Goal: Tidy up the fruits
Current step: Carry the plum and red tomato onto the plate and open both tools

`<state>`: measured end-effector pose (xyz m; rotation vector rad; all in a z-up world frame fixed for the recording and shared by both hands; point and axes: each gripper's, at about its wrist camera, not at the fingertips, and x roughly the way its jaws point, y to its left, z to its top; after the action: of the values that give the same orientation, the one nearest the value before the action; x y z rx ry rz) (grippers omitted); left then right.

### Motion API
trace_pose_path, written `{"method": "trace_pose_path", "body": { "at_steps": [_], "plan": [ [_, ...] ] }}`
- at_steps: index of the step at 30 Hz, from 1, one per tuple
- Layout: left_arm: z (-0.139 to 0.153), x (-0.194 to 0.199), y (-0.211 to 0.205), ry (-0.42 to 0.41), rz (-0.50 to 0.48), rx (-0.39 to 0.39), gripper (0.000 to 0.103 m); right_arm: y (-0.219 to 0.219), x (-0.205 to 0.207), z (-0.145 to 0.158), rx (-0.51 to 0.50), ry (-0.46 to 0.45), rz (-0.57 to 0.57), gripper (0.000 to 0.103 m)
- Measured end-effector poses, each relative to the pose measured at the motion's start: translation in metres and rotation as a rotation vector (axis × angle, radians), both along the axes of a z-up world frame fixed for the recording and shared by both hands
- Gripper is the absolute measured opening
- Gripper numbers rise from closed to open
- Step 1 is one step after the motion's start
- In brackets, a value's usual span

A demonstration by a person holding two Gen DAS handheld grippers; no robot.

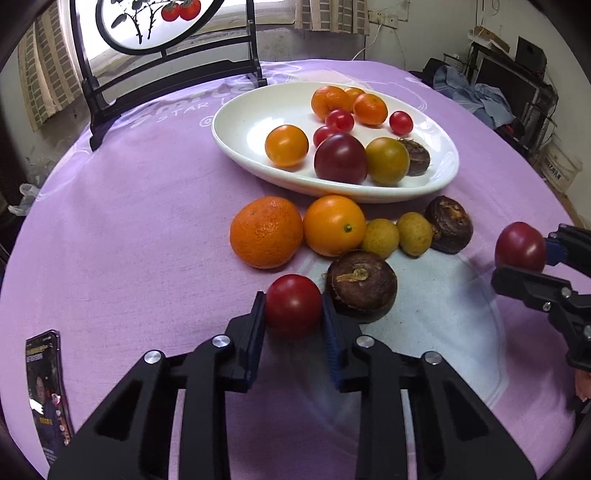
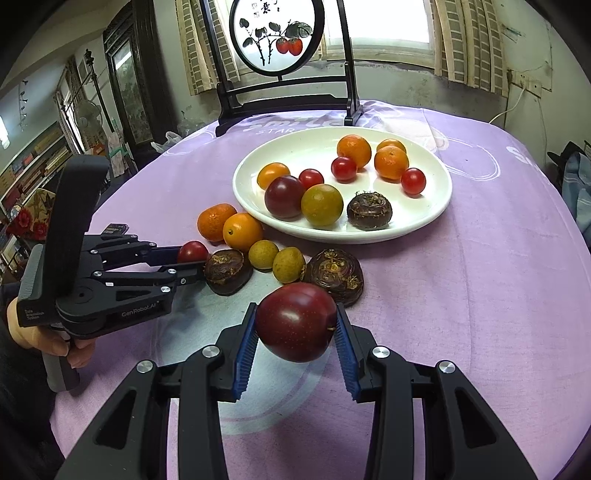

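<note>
Now, left gripper [image 1: 293,308]: fingers pinch a small round red tomato [image 1: 293,304], low over the purple bench [image 1: 147,240].
Right gripper [image 2: 295,325]: fingers pinch a big dark red plum [image 2: 295,321].
Past the fingers: loose oranges, then a white oval plate [image 2: 436,206] holding fruit.
Beside left fingers: brown round water chestnut [image 1: 362,286], right side.

Daylight enters from the bright, overexposed rear window [image 2: 391,27]. The purple-clothed tabletop [image 1: 147,229] is evenly lit with soft shadows. Glossy glare marks the white oval ceramic plate [image 2: 436,206]. Both views show strong fisheye bending and dark corner vignetting; focus is sharp centrally.
</note>
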<state>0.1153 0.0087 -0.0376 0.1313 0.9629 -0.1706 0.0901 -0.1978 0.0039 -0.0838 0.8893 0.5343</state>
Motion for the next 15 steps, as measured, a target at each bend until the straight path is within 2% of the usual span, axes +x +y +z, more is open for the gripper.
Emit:
{"method": "trace_pose_path", "body": {
  "at_steps": [4,8,11,15],
  "plan": [
    [0.008,-0.006,0.003,-0.008,0.016,-0.022,0.028,-0.003,0.002,0.0,0.014,0.004,-0.013,0.04],
    [0.033,-0.016,0.005,-0.05,0.009,-0.061,0.028,-0.01,0.004,0.006,0.055,-0.008,-0.039,0.04],
    [0.057,-0.016,0.001,-0.097,-0.005,-0.079,0.028,-0.017,0.005,0.021,0.097,-0.033,-0.068,0.04],
    [0.081,0.003,-0.009,-0.132,0.002,-0.083,0.028,-0.019,0.013,0.043,0.076,-0.102,-0.066,0.04]
  ]
}}
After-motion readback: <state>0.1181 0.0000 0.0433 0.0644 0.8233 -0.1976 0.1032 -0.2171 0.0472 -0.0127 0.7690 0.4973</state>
